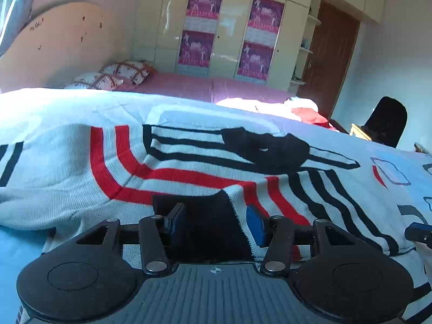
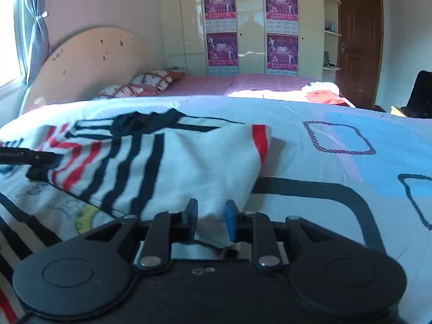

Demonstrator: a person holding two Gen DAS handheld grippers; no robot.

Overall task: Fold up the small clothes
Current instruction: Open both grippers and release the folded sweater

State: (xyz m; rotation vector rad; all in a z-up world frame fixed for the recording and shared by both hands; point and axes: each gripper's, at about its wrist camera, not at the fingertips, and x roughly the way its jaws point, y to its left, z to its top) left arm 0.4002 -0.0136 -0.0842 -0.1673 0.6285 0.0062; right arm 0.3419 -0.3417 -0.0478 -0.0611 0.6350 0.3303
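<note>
Bedroom setting: a bed [image 2: 324, 140] with a pale blue patterned cover serves as the work surface, with a curved headboard [image 2: 89, 59], cream wardrobe [image 2: 251, 27] bearing purple posters, and a brown door [image 2: 359, 40] behind.

Item under work: a white knitted sweater [image 1: 189, 167] with red and black stripes lies on the cover, spread across the near part of the bed. Its black collar [image 1: 267, 145] is toward the far side, and part of the garment appears folded over itself.

Left gripper [image 1: 216, 224]: positioned at the near edge of the sweater, over a black trim section. Jaws stand apart, and no pad visibly presses on the fabric; judged released, with the cloth lying between them rather than held.

Right gripper [image 2: 210, 224]: positioned at the white end of the sweater, on the right side of the garment. A fold of white cloth sits between the jaws, which are narrowly set. The pads sit just beside the cloth, but whether they pinch it I cannot tell.

Assessment: both tools sit at the garment's near edge, consistent with setting down a fold or taking a hold for the next. The sweater is only partly folded; edges remain uneven. The right-hand side in particular is bunched and may need smoothing.
</note>
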